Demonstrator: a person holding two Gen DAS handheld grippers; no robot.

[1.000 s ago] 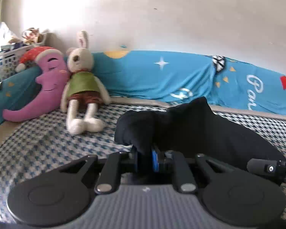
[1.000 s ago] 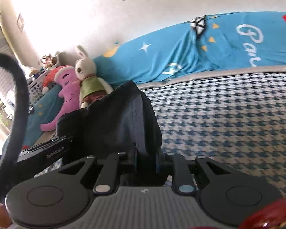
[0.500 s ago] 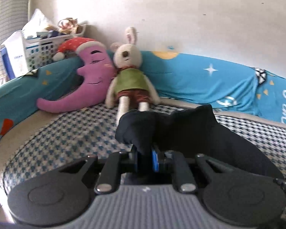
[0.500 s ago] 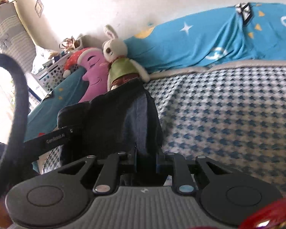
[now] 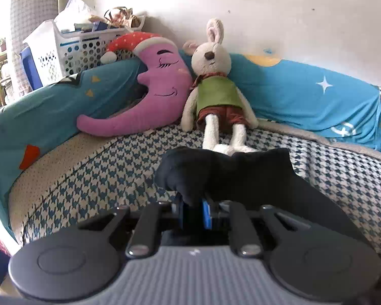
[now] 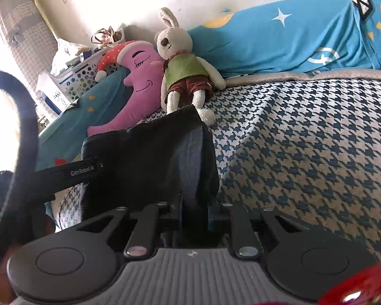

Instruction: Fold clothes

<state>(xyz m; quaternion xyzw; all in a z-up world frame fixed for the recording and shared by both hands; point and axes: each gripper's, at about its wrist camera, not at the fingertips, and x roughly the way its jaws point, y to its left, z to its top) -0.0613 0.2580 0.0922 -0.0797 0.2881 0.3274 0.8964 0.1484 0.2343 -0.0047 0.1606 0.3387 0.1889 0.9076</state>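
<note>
A dark, almost black garment (image 5: 254, 178) is bunched and held up over the houndstooth bed cover (image 5: 94, 178). My left gripper (image 5: 194, 212) is shut on one bunched edge of it. My right gripper (image 6: 194, 214) is shut on another edge of the same garment (image 6: 152, 162), which hangs in thick folds before it. The left gripper's body (image 6: 71, 175) shows at the left of the right wrist view, close beside the cloth. The fingertips of both grippers are hidden in the fabric.
A rabbit plush (image 5: 216, 86) and a purple moon pillow (image 5: 149, 96) lie at the head of the bed. A blue star-print bolster (image 5: 304, 96) runs along the wall. A white laundry basket (image 5: 71, 48) stands behind at the left. The bed's left edge (image 5: 12, 203) is near.
Both grippers have swung left with the garment still held. The plush toys have shifted right and come closer in both views. The basket has come into view.
</note>
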